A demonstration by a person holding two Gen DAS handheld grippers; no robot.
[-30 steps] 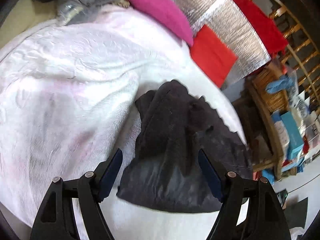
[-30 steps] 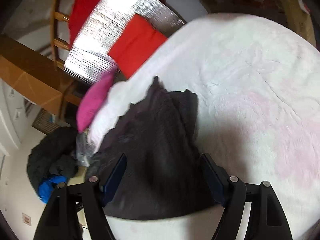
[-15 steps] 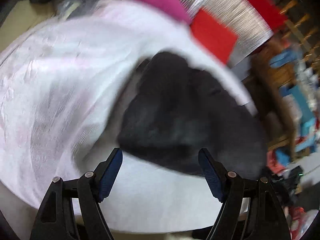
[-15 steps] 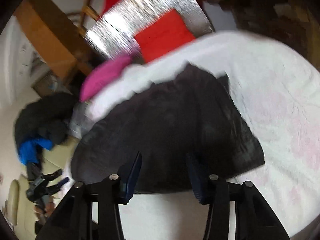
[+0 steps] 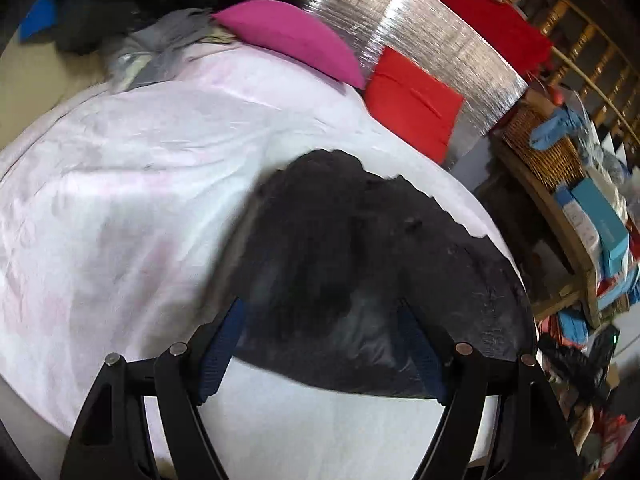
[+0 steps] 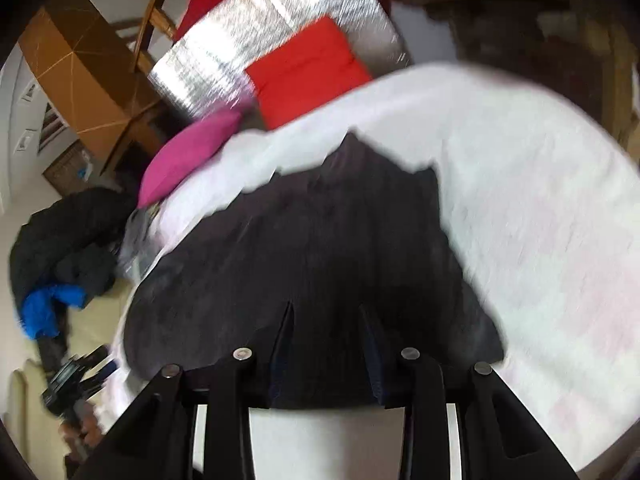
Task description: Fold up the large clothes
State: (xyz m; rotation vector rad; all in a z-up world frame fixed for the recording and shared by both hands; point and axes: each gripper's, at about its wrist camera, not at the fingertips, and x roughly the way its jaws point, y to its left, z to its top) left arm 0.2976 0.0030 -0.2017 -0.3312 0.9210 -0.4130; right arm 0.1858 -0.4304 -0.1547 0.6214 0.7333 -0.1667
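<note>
A dark grey, fuzzy garment (image 5: 360,264) lies spread on a bed with a white, faintly pink cover (image 5: 120,200). My left gripper (image 5: 320,316) is open, its blue-padded fingers straddling the garment's near edge just above it. In the right wrist view the same garment (image 6: 320,240) fills the middle. My right gripper (image 6: 326,316) has its jaws partly closed, still with a gap, over the garment's near hem. The frames do not show whether it pinches any cloth.
A magenta pillow (image 5: 288,36), a red cushion (image 5: 412,96) and a silver foil panel (image 5: 420,28) stand at the bed's head. A wooden shelf with baskets and boxes (image 5: 580,208) is right of the bed. A black and blue jacket (image 6: 56,256) lies beside it.
The garment has been spread wider and flatter across the bed. My right gripper's jaws have narrowed from wide open and moved down to the hem. My left gripper stayed open and came closer.
</note>
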